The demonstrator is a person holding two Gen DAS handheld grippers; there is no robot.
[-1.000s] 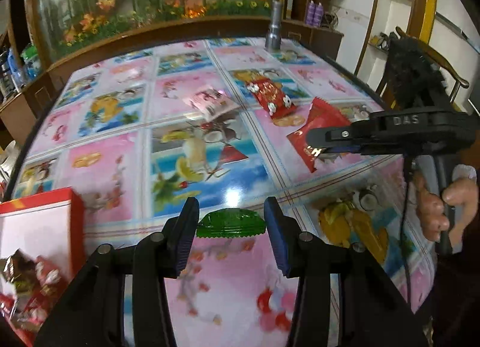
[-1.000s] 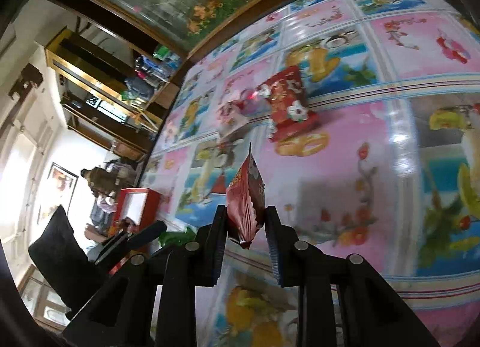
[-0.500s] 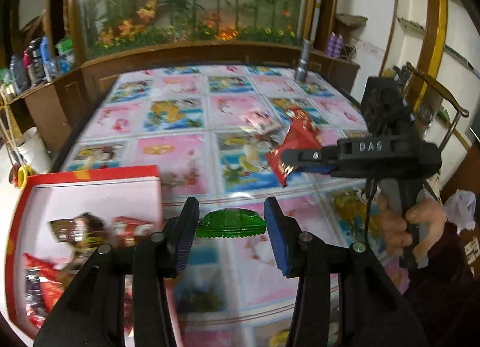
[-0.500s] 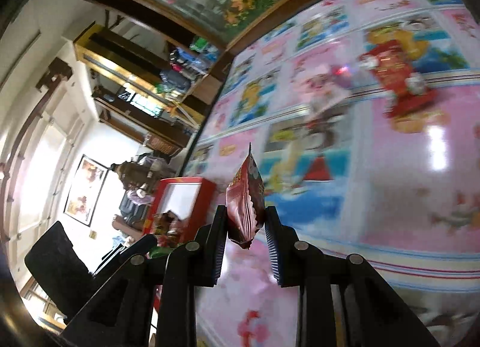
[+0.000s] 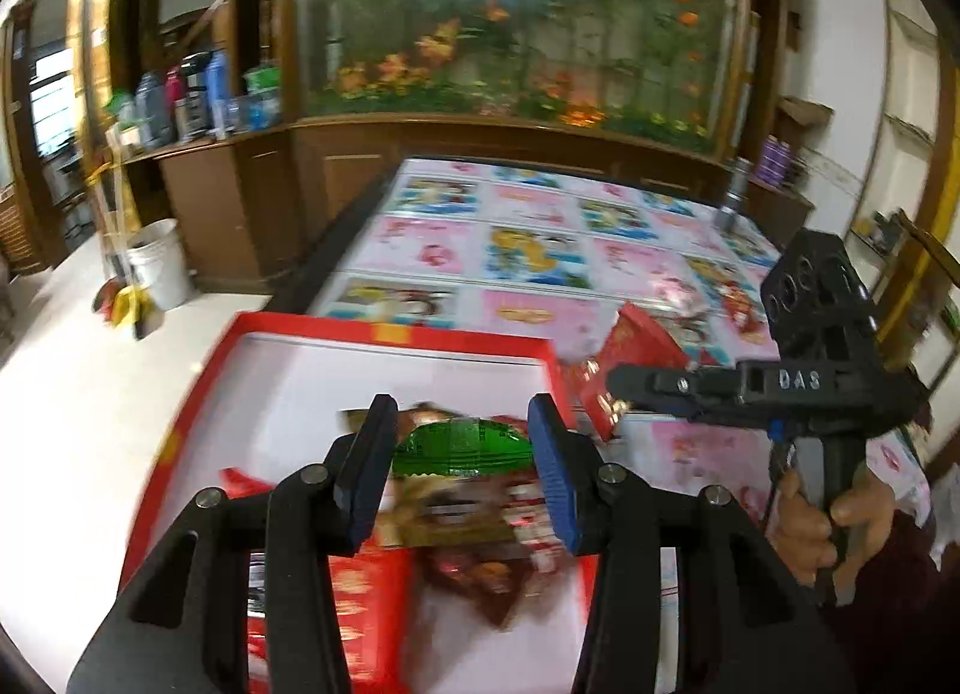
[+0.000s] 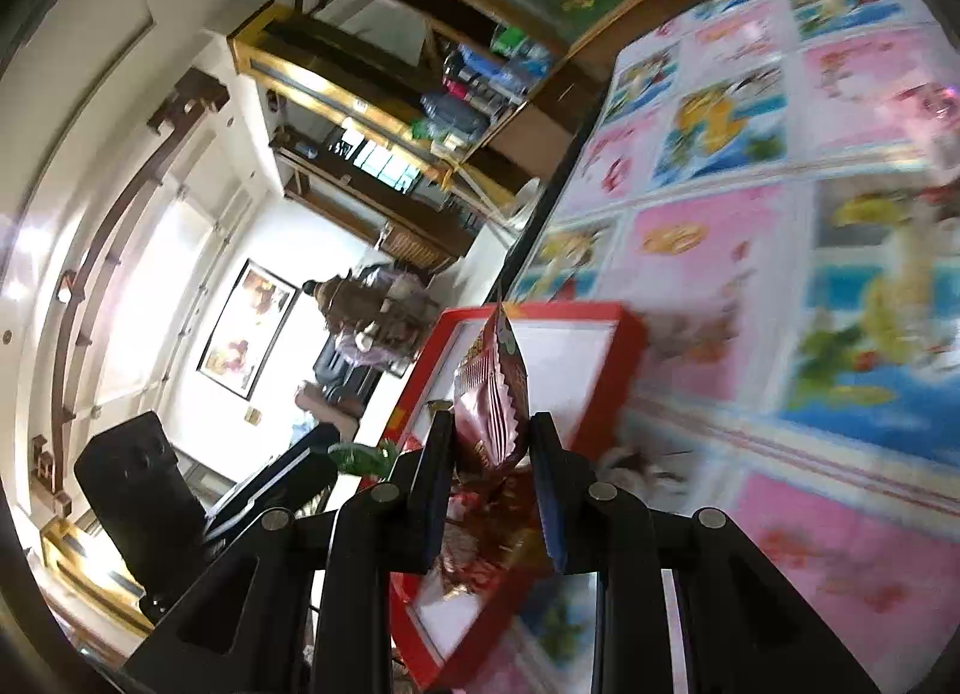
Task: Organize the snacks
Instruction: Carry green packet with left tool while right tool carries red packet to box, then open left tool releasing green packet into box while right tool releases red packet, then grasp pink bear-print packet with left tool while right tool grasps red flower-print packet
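- At the far left we have the red box [image 5: 384,334], its white floor already littered with wrapped snacks, sitting at the edge of the worktop [image 5: 540,250].
- Our left gripper [image 5: 462,448] is closed on a green snack packet [image 5: 462,447], pinched flat between both pads, and it hangs over the box's contents.
- We judge this the delivery step: both snacks are lifted and at the box, so next each gripper needs to open over the box so its packet drops in.
- Further right, our right gripper [image 6: 489,442] clamps a red snack packet [image 6: 492,394] edge-on; in the left view that packet [image 5: 636,352] hangs just past the box's right wall, so it wants a little more travel inward first.
- More snacks lie on the worktop beyond, near the far right side, so the task is not finished.
- Motion blur smears the box's contents; we cannot count or name those snacks, and the box's near edge is hidden behind the gripper bodies.
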